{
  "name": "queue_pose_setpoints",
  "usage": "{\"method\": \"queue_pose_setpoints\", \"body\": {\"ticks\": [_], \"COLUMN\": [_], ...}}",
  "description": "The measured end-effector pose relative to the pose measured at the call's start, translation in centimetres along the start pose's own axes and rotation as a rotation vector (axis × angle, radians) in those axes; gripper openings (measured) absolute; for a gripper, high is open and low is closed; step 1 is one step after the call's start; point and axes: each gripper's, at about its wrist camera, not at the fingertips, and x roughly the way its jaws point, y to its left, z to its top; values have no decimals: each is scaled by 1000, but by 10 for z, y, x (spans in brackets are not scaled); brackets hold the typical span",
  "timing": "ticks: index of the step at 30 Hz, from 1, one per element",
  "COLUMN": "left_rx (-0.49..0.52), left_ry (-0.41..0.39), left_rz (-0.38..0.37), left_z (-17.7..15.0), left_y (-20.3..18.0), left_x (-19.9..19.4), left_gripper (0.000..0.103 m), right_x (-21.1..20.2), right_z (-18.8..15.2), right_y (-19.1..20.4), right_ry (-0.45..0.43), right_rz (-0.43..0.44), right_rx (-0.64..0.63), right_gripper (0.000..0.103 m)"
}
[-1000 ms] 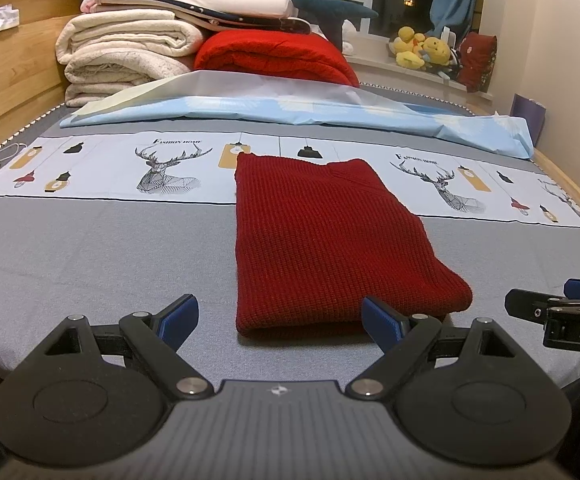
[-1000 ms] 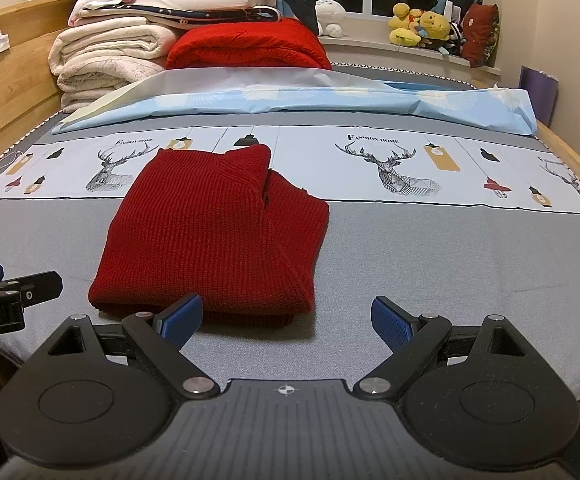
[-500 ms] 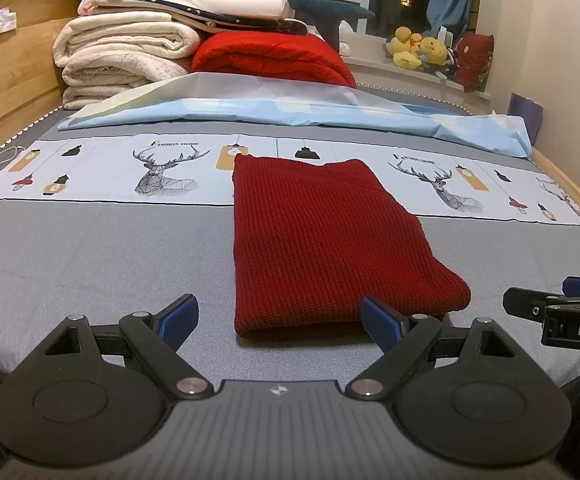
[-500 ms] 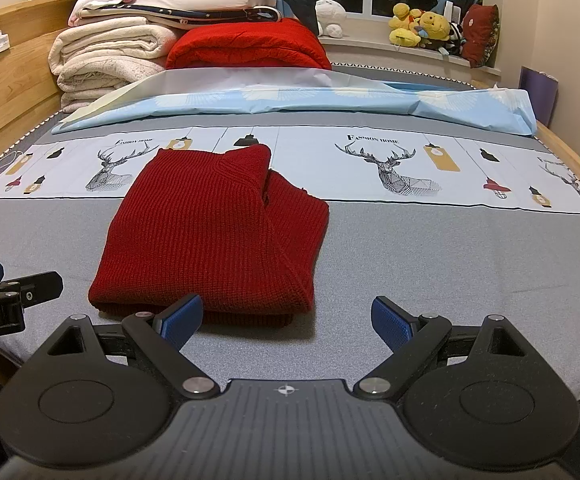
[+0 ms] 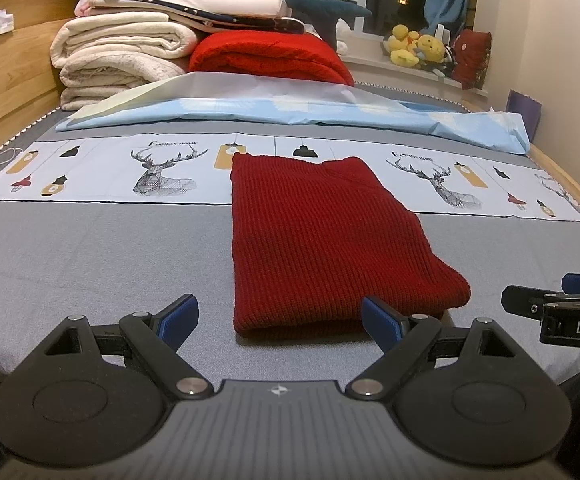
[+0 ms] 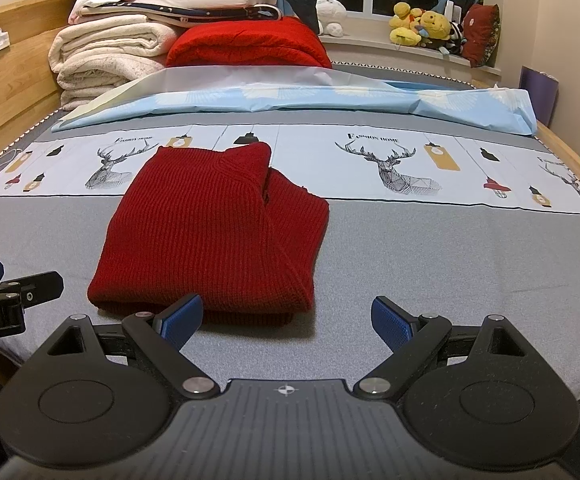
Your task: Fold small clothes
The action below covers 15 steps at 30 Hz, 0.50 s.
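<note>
Both jaws wide apart, holding nothing: left gripper [image 5: 278,318] and right gripper [image 6: 288,318] each show blue pads spread with bare bedding between them. Red knit sweater [image 5: 322,236] lies folded in a tidy rectangle on the grey bed sheet [image 5: 90,256], far edge overlapping the deer-print strip [image 5: 162,168]. Left gripper hangs just short of the near folded edge, its right pad [image 5: 380,322] overlapping the garment's near corner in view; can't tell if touching. Right gripper sits off to the sweater's right, its left pad [image 6: 182,320] near the hem. Right wrist view shows a second layer peeking out on the right side, sweater [image 6: 214,232] slightly offset, not perfectly stacked. Change over the last second: basically none, sweater same shape and place, both grippers unmoved and just as wide as a second ago, only tiny camera drift. Reads as fold finished and released, hands idling at the near edge. Likely either done or about to do one more half-fold or shift it aside. Folded blankets [image 5: 118,56] and red quilt [image 5: 270,56] at the headboard untouched, plush toys [image 5: 418,46] on the sill.
</note>
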Motion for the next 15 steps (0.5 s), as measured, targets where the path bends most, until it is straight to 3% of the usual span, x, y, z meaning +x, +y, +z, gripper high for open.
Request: {"method": "queue_pose_setpoints", "body": {"ticks": [15], "left_rx": [10], "left_ry": [1], "left_rz": [-9], "left_z": [0], "left_y": [7], "left_x": [6], "left_gripper": [92], "right_x": [1], "right_z": [-6], "right_y": [-5], "right_ry": [5], "right_rz": [3], "right_rx": [-8], "right_gripper": [92]}}
